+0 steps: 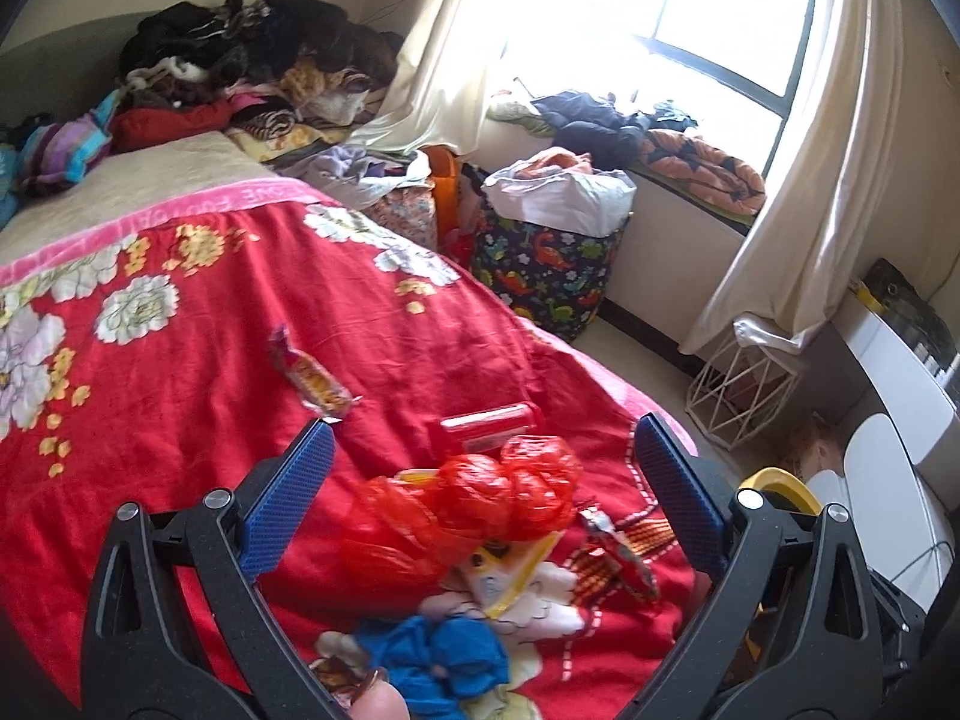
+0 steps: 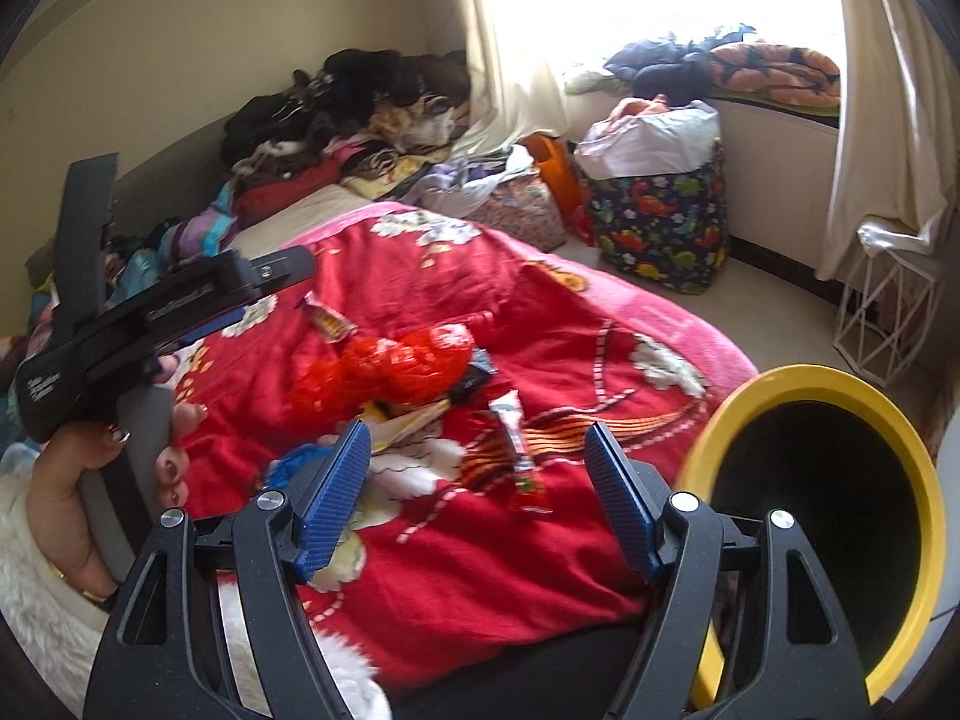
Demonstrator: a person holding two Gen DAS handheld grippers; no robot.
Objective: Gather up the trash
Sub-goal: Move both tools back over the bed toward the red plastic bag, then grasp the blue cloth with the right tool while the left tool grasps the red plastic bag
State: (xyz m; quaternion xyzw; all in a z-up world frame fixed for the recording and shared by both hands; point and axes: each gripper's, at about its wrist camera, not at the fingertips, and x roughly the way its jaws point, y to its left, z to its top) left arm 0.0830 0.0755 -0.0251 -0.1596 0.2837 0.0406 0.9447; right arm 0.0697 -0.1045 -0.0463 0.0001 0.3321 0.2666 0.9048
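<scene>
- My left tool [image 1: 483, 483] hangs over the bed's red blanket [image 1: 180, 360] with its blue fingers spread wide, gripping nothing.
- The crumpled red plastic bag [image 1: 474, 510] lies on the blanket between those fingers — touching neither.
- Just past the bag sits a red tube [image 1: 489, 423]; farther out, a snack wrapper [image 1: 312, 375].
- Nearer me than the bag: a yellow-edged wrapper [image 1: 510, 570] and a blue wad [image 1: 444, 654].
- My right tool [image 2: 477, 501] is open too, empty, above a thin sachet [image 2: 519, 456] just beside the bag [image 2: 384, 369].
- The yellow-rimmed bin [image 2: 840, 498] stands off the bed's edge, right of the bag — mouth tilted toward me.
- My left hand [image 2: 90, 480] holds the other tool's handle.
</scene>
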